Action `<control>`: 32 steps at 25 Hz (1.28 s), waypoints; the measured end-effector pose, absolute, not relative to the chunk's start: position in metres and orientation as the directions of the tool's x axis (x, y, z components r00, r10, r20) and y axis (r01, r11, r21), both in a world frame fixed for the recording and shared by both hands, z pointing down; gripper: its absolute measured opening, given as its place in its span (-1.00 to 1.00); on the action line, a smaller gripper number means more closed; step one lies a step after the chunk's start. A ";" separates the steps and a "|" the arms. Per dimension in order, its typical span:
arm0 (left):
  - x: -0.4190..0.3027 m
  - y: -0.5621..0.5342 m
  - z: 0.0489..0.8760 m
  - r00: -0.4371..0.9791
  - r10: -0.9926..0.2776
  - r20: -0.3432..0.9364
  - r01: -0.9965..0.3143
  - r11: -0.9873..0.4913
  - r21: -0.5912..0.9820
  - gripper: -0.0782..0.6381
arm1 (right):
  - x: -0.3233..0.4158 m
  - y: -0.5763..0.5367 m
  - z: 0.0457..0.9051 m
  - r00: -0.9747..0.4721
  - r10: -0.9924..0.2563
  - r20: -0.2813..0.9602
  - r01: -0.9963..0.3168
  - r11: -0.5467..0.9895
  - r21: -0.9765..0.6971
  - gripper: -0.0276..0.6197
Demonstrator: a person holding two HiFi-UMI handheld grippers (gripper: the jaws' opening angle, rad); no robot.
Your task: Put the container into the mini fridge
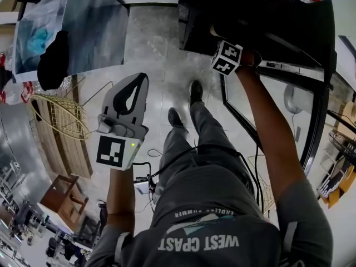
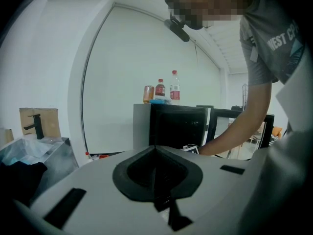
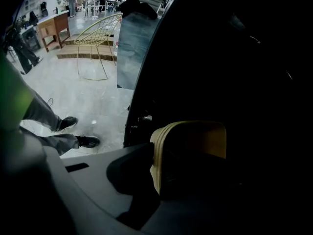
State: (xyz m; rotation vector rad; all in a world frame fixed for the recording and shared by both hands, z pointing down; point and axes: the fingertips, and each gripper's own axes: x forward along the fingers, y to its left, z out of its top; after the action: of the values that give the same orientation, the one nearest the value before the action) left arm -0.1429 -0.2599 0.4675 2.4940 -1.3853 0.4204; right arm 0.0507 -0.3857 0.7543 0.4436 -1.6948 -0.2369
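Observation:
The black mini fridge [image 1: 261, 15] stands open at the top right, its glass door [image 1: 278, 110] swung out toward me. My right arm reaches into it; only the marker cube [image 1: 227, 57] shows, the jaws are inside. In the right gripper view a tan container [image 3: 195, 136] lies between the jaws of my right gripper [image 3: 190, 173] in the dark fridge interior [image 3: 220, 58]. The left pad lies against its rim; the other jaw is lost in shadow. My left gripper [image 1: 142, 78] hangs shut and empty over the floor, facing the fridge [image 2: 178, 126], its pads meeting [image 2: 155, 151].
Two bottles [image 2: 174, 87] and a jar [image 2: 148, 94] stand on top of the fridge. A wire chair [image 1: 58, 115] and a wooden side table [image 1: 67, 199] stand at the left. A covered table [image 1: 83, 26] holds a black cloth [image 1: 53, 60]. My feet [image 1: 194, 90] stand before the fridge.

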 end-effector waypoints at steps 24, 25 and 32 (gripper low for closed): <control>-0.138 -0.268 0.474 0.512 -0.770 0.381 -0.849 -0.522 0.086 -0.74 | 0.063 -0.427 0.753 -0.067 -0.545 0.836 -0.151 0.834 0.531 -0.56; -0.138 -0.268 0.473 0.512 -0.770 0.380 -0.848 -0.523 0.084 -0.74 | 0.063 -0.427 0.751 -0.072 -0.552 0.831 -0.157 0.829 0.537 -0.53; -0.139 -0.265 0.456 0.513 -0.781 0.355 -0.847 -0.528 0.062 -0.74 | 0.059 -0.417 0.721 -0.105 -0.597 0.795 -0.188 0.797 0.574 -0.51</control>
State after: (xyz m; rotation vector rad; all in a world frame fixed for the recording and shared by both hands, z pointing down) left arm -0.1387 -0.2648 0.4557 2.5272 -1.3842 0.4197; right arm 0.0594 -0.4174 0.7207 0.6251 -1.6707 -0.3855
